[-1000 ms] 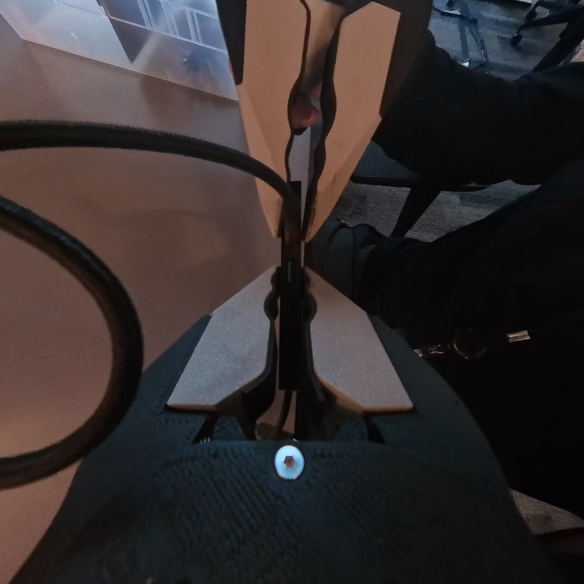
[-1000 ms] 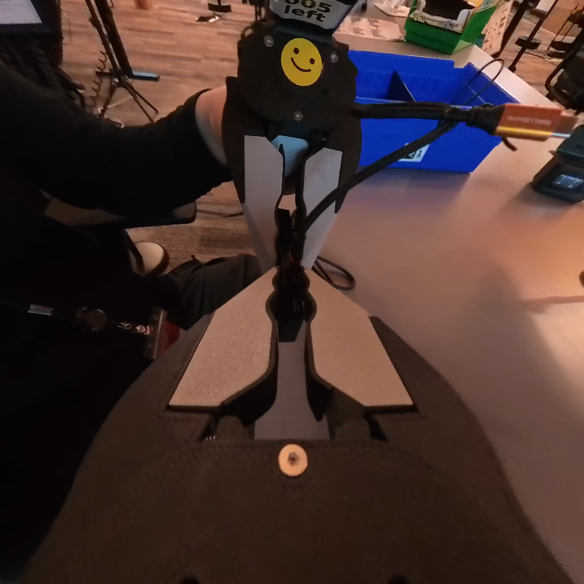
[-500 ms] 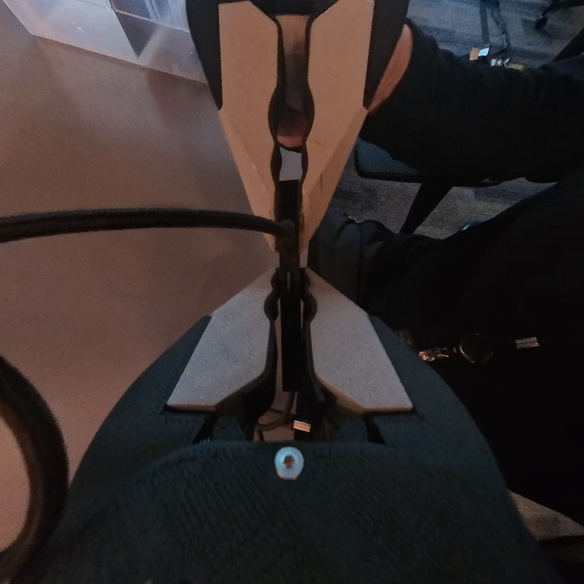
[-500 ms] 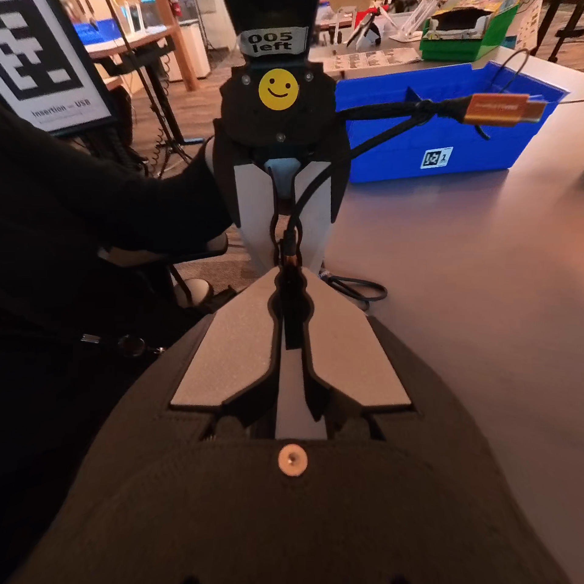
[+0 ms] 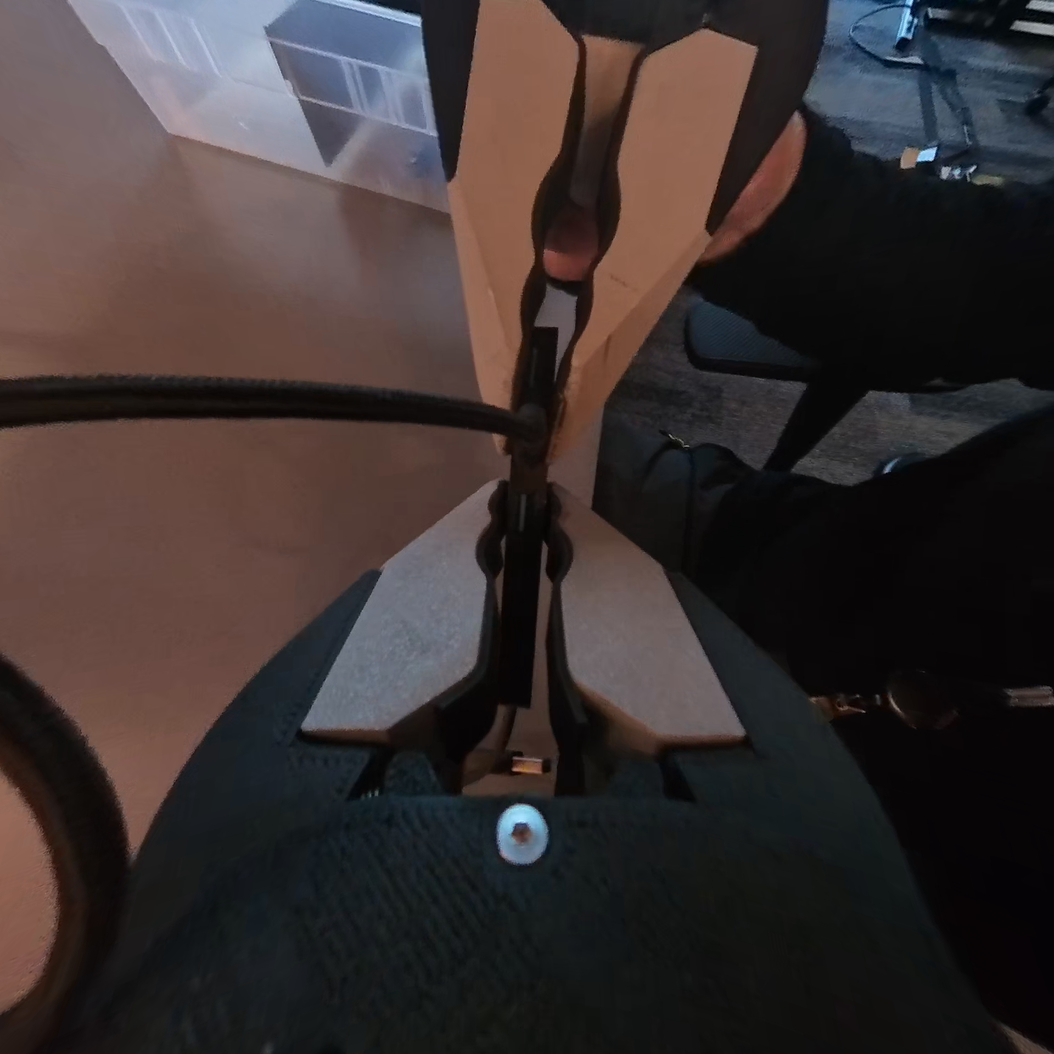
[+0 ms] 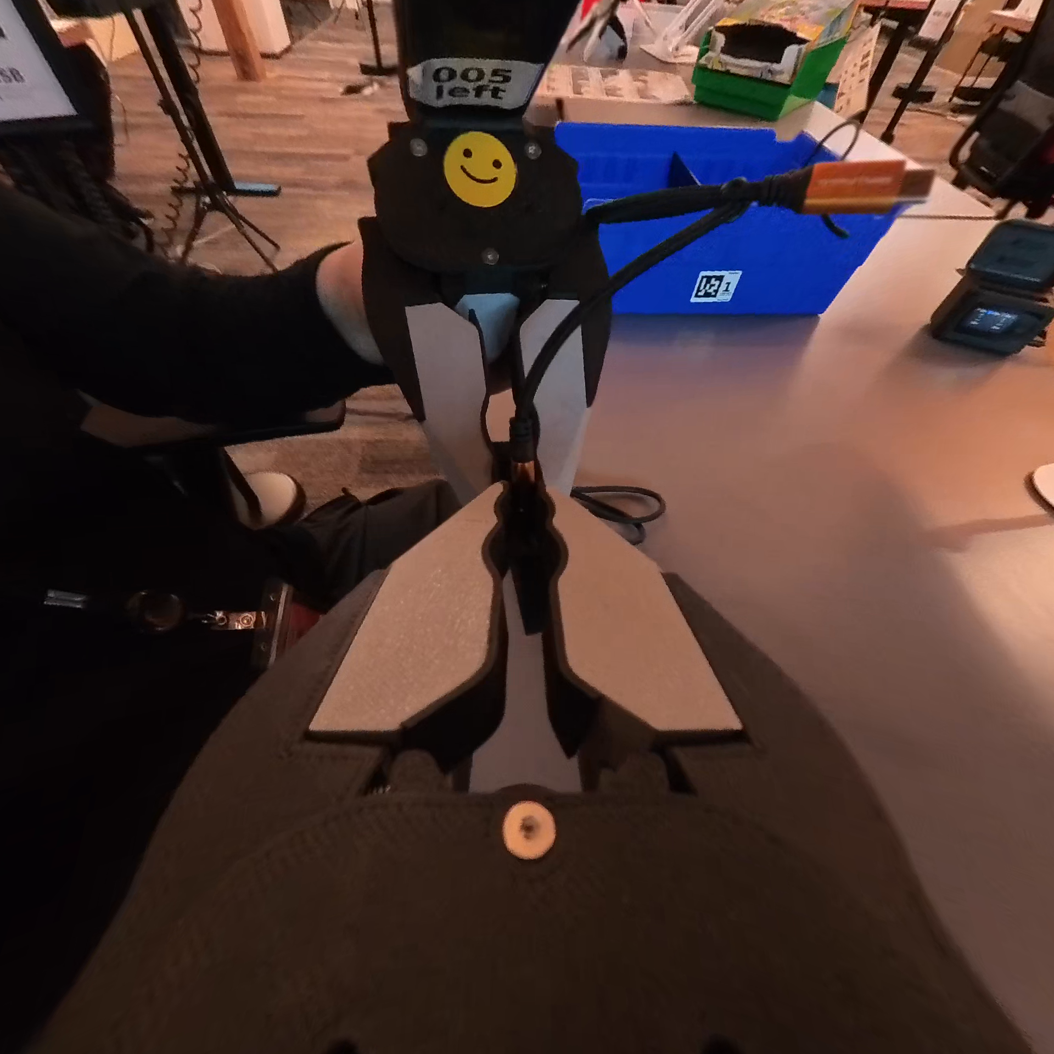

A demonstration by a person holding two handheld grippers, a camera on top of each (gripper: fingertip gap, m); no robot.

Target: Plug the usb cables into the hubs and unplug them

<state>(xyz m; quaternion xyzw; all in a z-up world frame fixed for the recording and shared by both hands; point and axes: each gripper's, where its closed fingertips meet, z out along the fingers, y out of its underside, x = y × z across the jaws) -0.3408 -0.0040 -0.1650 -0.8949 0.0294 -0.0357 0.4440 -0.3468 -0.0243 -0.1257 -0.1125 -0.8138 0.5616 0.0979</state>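
Behind the two grippers lies a smooth pale tabletop [image 6: 798, 456] with a blue plastic bin [image 6: 741, 274] on it. Held up between them, the left gripper [image 5: 522, 502] is pinched shut on a thin black hub [image 5: 516, 604], and the right gripper [image 6: 522, 502] is pinched shut on the black braided cable's plug [image 6: 522, 456]. Its other, orange end [image 6: 855, 185] hangs free. Plug and hub meet tip to tip (how deep, I cannot tell). This looks like the plugging or pulling step; next needs a straight pull or push.
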